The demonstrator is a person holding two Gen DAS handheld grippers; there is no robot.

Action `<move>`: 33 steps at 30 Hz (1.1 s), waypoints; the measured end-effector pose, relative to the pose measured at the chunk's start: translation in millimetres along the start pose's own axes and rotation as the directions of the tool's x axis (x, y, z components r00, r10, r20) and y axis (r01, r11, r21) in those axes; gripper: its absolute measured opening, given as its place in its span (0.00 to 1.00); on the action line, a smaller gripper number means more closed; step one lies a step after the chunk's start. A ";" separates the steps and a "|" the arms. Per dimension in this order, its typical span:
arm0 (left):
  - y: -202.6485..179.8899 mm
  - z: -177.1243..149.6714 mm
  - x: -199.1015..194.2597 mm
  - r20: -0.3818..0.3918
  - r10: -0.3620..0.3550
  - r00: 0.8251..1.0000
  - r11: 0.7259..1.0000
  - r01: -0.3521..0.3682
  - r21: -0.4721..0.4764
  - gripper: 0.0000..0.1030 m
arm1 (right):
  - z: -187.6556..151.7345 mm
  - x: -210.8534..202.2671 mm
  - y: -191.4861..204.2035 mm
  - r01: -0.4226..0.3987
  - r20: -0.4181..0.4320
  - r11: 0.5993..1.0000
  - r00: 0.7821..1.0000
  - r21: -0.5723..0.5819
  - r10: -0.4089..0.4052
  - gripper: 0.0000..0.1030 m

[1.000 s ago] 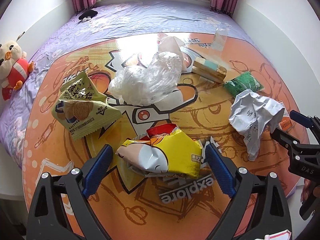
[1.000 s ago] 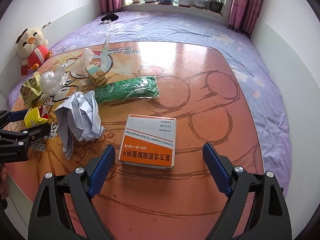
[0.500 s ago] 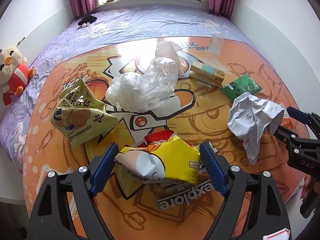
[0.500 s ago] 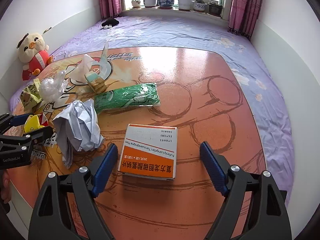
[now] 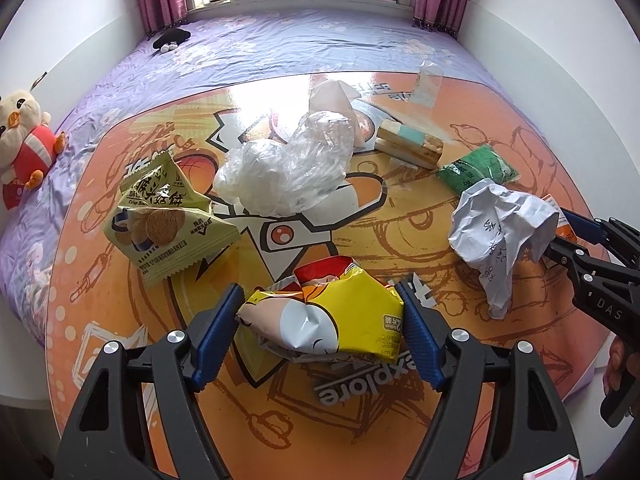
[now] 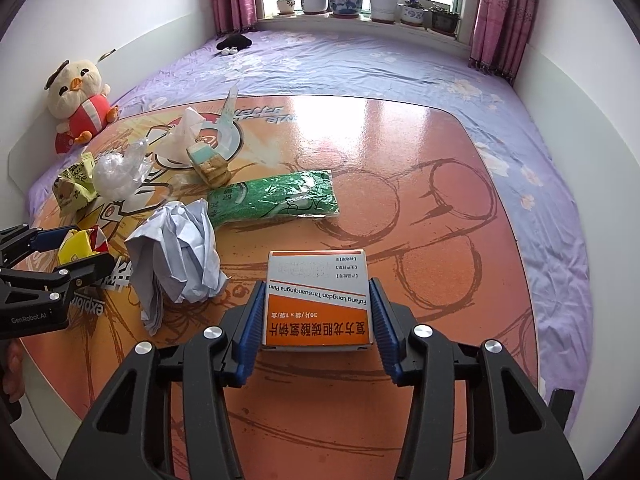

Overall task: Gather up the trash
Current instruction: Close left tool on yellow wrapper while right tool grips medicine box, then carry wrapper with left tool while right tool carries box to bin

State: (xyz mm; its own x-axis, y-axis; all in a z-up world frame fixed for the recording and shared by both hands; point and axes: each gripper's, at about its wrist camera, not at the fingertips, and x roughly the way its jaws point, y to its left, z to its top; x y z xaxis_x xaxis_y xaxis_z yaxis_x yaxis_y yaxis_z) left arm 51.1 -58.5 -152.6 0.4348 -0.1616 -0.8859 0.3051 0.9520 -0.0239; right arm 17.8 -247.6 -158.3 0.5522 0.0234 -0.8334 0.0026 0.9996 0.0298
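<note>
Trash lies on an orange cartoon-print table [image 5: 400, 420]. My left gripper [image 5: 320, 320] has its blue pads closed against both ends of a crumpled yellow snack bag [image 5: 332, 316]. My right gripper [image 6: 316, 316] is closed on the sides of an orange and white medicine box [image 6: 318, 300]. Between the two lies a crumpled white paper [image 5: 500, 228] [image 6: 176, 248]. Further back are a green packet [image 6: 276, 198], a yellow-green biscuit bag [image 5: 164, 224], a clear plastic bag [image 5: 288, 172] and a small tan and teal pack [image 5: 408, 144].
The table sits on a bed with a purple sheet [image 6: 360, 64]. A plush chick [image 6: 78, 100] leans on the left wall. Potted plants [image 6: 340, 0] line the windowsill. White tissue [image 5: 332, 96] and a clear wrapper [image 5: 428, 84] lie at the table's far side.
Both grippers moved forward and closed: the left one's pads came in against the yellow snack bag, the right one's onto the sides of the medicine box.
</note>
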 end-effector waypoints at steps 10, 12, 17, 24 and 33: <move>9.8 -8.3 -6.9 -0.014 -0.001 1.000 1.000 0.001 -0.021 0.73 | 0.3 -2.4 -0.5 -0.016 -0.021 1.000 1.000 -0.007 0.015 0.49; 12.3 -12.1 -11.9 -0.012 -0.003 1.000 0.999 0.003 -0.032 0.73 | -2.4 -6.5 1.0 -0.021 -0.022 1.000 1.000 -0.009 0.020 0.49; 16.1 -22.2 -28.9 -0.002 -0.010 1.000 0.998 0.010 -0.062 0.73 | -10.4 -19.7 5.8 -0.031 -0.026 0.999 0.999 -0.024 0.030 0.49; 22.5 -42.1 -59.1 0.024 -0.005 1.000 0.996 0.008 -0.089 0.73 | -19.0 -47.4 16.6 -0.055 -0.008 0.997 0.998 -0.054 0.054 0.49; 51.2 -76.8 -94.3 0.053 0.034 0.998 0.988 -0.026 -0.153 0.73 | -22.0 -82.1 59.0 -0.129 0.023 0.979 0.991 -0.158 0.135 0.49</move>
State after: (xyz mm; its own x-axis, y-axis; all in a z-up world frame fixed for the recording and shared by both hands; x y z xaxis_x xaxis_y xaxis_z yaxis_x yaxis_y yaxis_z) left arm -39.3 25.5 -105.9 0.4888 -0.1424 -0.8607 0.1603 0.9845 -0.0719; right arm -45.7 -190.1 -100.2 0.5665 0.1574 -0.8089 -0.2005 0.9784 0.0500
